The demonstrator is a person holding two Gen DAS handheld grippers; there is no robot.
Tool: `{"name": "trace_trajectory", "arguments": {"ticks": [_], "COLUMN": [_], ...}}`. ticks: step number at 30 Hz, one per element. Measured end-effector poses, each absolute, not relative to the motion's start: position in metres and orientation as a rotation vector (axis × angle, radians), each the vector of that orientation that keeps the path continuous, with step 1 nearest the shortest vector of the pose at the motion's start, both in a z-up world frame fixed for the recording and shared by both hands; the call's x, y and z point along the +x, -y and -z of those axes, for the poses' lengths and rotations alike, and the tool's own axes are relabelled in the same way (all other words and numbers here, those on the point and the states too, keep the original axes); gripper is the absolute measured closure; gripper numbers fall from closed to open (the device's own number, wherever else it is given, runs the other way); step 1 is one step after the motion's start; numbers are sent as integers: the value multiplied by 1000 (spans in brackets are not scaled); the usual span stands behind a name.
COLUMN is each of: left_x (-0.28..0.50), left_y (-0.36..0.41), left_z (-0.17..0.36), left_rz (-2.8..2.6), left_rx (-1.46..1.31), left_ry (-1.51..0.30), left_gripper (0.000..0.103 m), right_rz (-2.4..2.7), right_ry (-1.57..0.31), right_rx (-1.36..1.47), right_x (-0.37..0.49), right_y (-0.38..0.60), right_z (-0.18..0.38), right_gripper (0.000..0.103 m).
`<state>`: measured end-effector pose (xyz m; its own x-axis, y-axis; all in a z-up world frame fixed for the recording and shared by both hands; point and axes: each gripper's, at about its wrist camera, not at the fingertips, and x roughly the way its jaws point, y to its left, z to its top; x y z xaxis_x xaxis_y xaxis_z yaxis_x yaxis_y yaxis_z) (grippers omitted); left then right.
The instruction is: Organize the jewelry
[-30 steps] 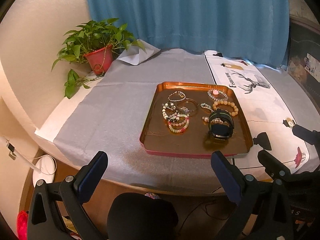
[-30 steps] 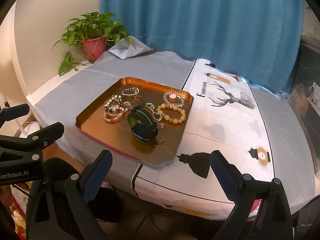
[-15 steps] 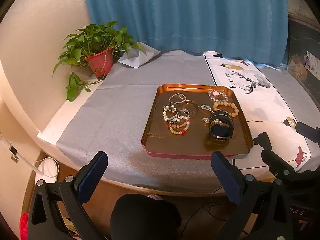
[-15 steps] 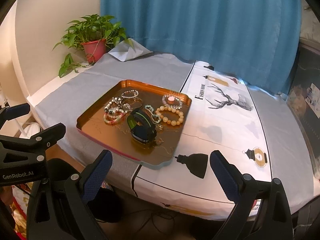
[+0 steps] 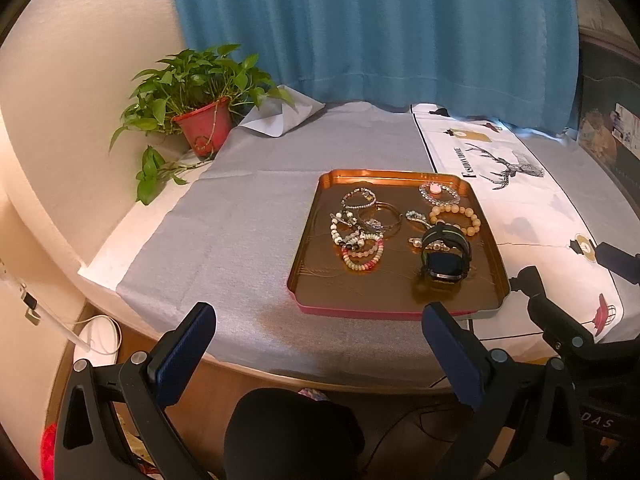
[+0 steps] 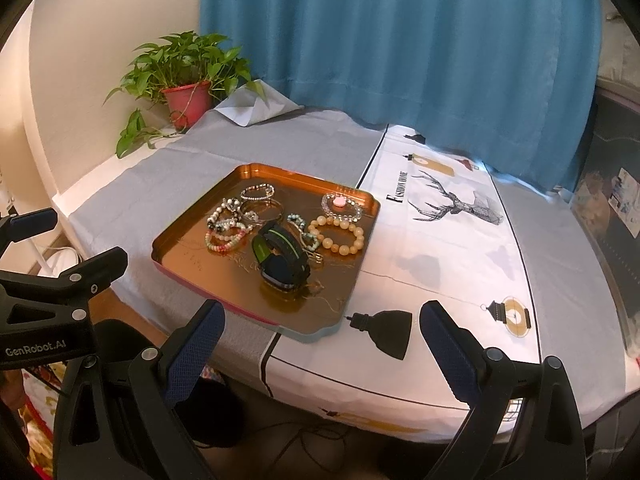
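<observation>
Both my fingers (image 5: 318,354) (image 6: 320,350) spread, empty; I should approach the tray (image 5: 312,280) at twelve o'clock, pinching one bracelet (image 5: 362,254) cleanly.

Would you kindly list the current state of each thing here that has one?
Left tool: open, empty.
Right tool: open, empty.
Copper-coloured metal tray: holding jewelry.
Black smartwatch: strap fastened in a loop, on its side.
Amber bead bracelet: flat.
Blue curtain: drawn.
</observation>
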<state>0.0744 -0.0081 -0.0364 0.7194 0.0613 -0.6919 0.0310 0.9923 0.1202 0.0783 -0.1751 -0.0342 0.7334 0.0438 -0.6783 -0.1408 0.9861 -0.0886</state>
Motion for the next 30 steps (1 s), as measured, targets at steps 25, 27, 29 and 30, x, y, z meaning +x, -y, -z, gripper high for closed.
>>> {"name": "trace_trajectory", "arguments": {"ticks": [25,27,29,30], "left_x": [74,74,74,73], "left_y": [7,7,7,7], "left_z": [35,35,35,35], "left_rz": [-22,-23,-27,-31], "left_rx": [127,127,126,127], "left_ry": [-772,-771,-772,-771], "left_gripper": [0,0,0,0], "right_rz": [-100,-101,-101,-102], "right_ry": [-740,-741,-740,-741], "right_rx": [-138,-140,-141,-141], "right_x": [77,77,77,77], "right_y": [175,175,175,175], "right_z": [34,34,34,34], "right_gripper": [5,5,5,5]}}
